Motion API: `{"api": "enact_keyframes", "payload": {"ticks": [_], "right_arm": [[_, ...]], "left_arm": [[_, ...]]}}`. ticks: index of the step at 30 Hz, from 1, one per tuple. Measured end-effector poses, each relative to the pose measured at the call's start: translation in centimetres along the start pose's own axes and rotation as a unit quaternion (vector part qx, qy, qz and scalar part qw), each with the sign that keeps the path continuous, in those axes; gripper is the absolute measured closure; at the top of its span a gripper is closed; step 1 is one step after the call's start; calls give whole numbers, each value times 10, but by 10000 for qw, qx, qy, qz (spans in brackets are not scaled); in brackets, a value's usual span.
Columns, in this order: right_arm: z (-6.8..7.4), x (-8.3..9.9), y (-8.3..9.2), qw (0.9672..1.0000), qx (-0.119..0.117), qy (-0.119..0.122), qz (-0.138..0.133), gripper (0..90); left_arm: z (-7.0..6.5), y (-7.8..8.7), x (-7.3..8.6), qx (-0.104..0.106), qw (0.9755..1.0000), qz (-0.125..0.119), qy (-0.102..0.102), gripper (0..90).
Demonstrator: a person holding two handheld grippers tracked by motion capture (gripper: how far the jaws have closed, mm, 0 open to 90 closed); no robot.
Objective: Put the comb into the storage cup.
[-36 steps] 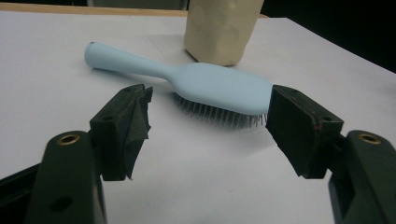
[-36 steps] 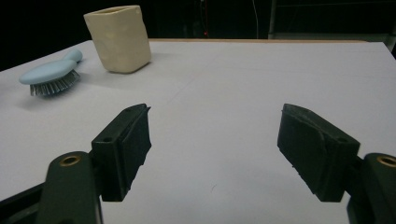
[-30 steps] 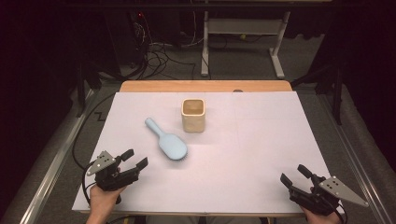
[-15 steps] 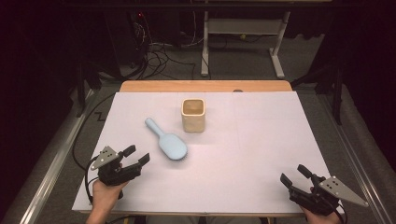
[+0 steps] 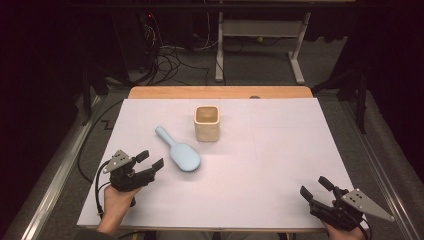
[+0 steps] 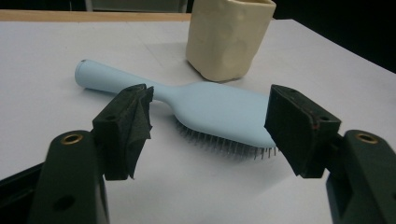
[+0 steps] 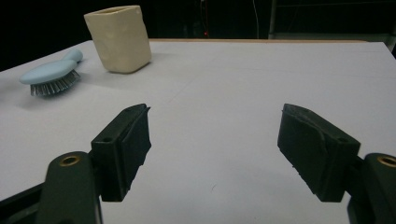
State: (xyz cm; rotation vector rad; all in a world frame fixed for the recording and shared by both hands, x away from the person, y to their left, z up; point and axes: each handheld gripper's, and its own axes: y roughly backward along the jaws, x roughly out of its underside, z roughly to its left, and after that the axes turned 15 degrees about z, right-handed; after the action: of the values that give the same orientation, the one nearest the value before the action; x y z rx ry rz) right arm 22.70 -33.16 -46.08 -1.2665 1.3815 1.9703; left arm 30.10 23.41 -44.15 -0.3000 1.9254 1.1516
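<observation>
Hairbrush (image 5: 179, 153) first — pale blue, it lies bristles-down on the white table (image 5: 280, 165), just in front of the cream cup (image 5: 207, 123) and a little apart from it. I judge it light and rigid, its smooth plastic likely a bit slippery, so I would take it across the narrow neck where handle meets head, not over the springy bristles. My left gripper (image 5: 148, 165) hovers low just short of the brush head, jaws spread wide and empty — my hand wraps its grip from below. My right gripper (image 5: 316, 187) rests well apart at the near right corner, jaws also parted, holding nothing.
</observation>
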Motion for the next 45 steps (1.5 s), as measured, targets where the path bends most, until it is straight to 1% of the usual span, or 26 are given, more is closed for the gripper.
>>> {"api": "enact_keyframes", "payload": {"ticks": [9, 10, 11, 17, 25, 31, 32, 34, 36, 45], "right_arm": [[0, 0, 0, 10000, -6, 8, -2, 258], [0, 0, 0, 10000, 0, 16, 10, 259], [0, 0, 0, 10000, 8, 17, 19, 260], [0, 0, 0, 10000, 13, 22, 18, 260], [1, 0, 0, 10000, 1, 51, 11, 260], [1, 0, 0, 10000, -15, 61, 9, 259], [1, 0, -1, 10000, -18, 70, 19, 259], [1, 0, -1, 10000, -15, 73, 16, 259], [1, 0, 0, 10000, 29, 60, -22, 260], [0, 0, 0, 10000, 14, 31, -29, 259]], "left_arm": [[0, -4, -7, -20, 10000, 7, -35, 320], [0, -4, -8, -49, 10000, 7, -41, 321], [0, -5, -10, -123, 9999, -24, -49, 321], [0, -9, -16, -149, 9999, -44, -64, 320], [-1, -16, -24, -179, 9998, 4, -107, 324], [0, -20, -33, -218, 9997, 44, -98, 329], [0, -19, -37, -203, 9998, 64, -38, 343], [0, -20, -39, -198, 9998, 58, -22, 350], [1, -21, -43, -242, 9997, 56, -57, 352], [4, -27, -55, -321, 9994, 92, -64, 349]]}}
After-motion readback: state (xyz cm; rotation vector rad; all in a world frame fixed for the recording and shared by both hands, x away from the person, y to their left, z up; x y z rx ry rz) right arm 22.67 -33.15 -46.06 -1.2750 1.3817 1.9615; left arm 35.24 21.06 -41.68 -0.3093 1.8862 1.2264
